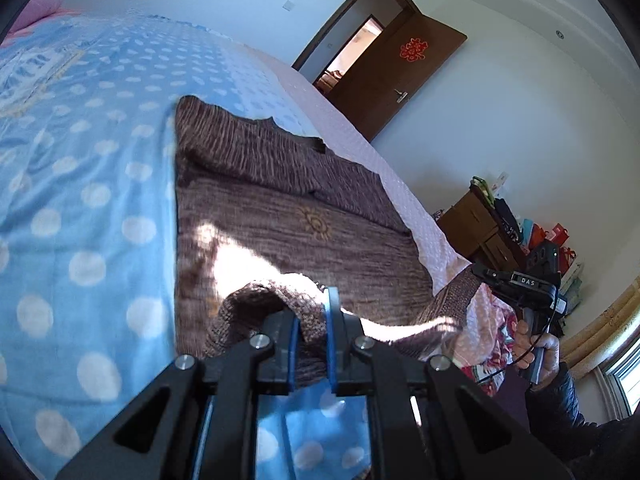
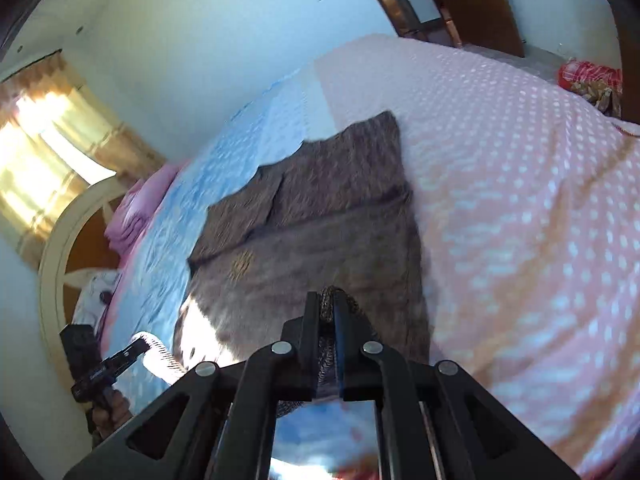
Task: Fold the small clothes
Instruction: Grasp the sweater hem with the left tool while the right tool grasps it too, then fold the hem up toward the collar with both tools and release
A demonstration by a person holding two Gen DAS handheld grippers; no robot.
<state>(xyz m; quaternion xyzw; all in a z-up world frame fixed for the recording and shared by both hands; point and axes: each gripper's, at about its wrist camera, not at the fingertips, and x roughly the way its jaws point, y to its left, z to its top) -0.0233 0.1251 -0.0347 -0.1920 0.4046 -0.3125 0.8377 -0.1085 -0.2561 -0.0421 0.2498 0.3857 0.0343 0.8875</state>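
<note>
A brown knitted sweater point(image 1: 288, 216) with a small yellow sun motif lies on the bed, its sleeves folded across the upper part. It also shows in the right wrist view point(image 2: 320, 224). My left gripper point(image 1: 313, 320) is shut on the sweater's near hem at one corner and holds it lifted. My right gripper point(image 2: 328, 308) is shut on the hem at the other corner. The right gripper also shows at the right of the left wrist view point(image 1: 476, 270), and the left gripper shows at the lower left of the right wrist view point(image 2: 140, 346), each holding the hem.
The bed has a blue polka-dot cover point(image 1: 80, 200) on one side and a pink dotted cover point(image 2: 520, 200) on the other. A pink pillow point(image 2: 136, 212) lies at the headboard. A brown door point(image 1: 400, 76) stands open. A wooden cabinet with clutter point(image 1: 492, 224) stands beside the bed.
</note>
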